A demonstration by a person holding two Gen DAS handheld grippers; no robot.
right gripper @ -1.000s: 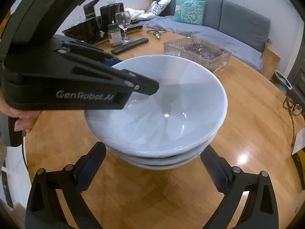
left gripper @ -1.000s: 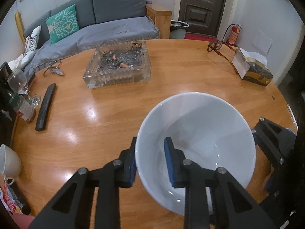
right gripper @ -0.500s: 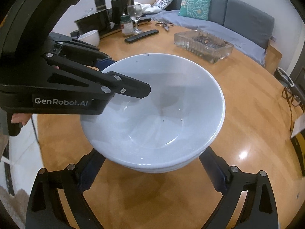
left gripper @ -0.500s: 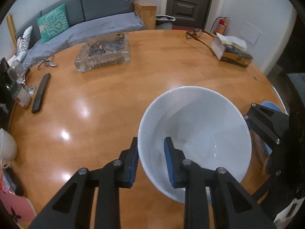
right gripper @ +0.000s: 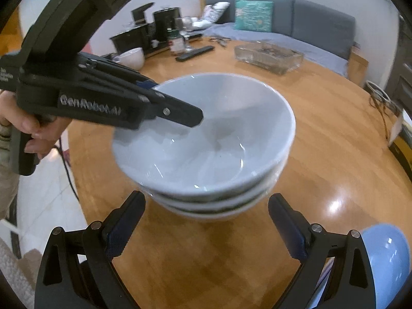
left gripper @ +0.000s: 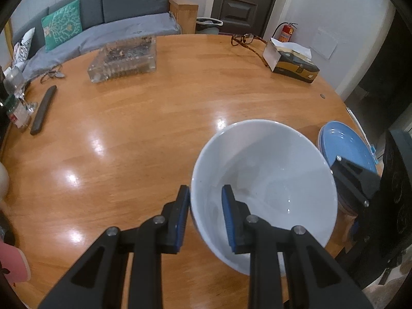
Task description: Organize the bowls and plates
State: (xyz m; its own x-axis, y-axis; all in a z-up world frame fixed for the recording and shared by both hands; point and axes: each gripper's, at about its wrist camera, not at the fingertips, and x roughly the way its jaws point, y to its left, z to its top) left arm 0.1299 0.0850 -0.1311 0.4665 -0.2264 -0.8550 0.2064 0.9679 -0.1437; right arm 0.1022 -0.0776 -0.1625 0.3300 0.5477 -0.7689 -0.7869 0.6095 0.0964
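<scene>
Three white bowls (right gripper: pixel 206 141) sit nested on the wooden table (left gripper: pixel 141 128), the top one holding nothing. The left gripper (left gripper: pixel 204 215) (marked "GenRobot.AI" on its side) is clamped on that top bowl's rim, one finger inside, one outside. The right gripper (right gripper: pixel 206 229) is spread wide beside the stack, holding nothing. Blue plates (left gripper: pixel 345 149) lie just beyond; their count is unclear.

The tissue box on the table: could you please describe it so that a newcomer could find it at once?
Start at the round wooden table and look to its far edge, on the side near the fire extinguisher. The tissue box lies there, just beyond the tortoiseshell glasses. Unlike the clear glass ashtray across the table, it is dark and gold with white tissue sticking out.
</scene>
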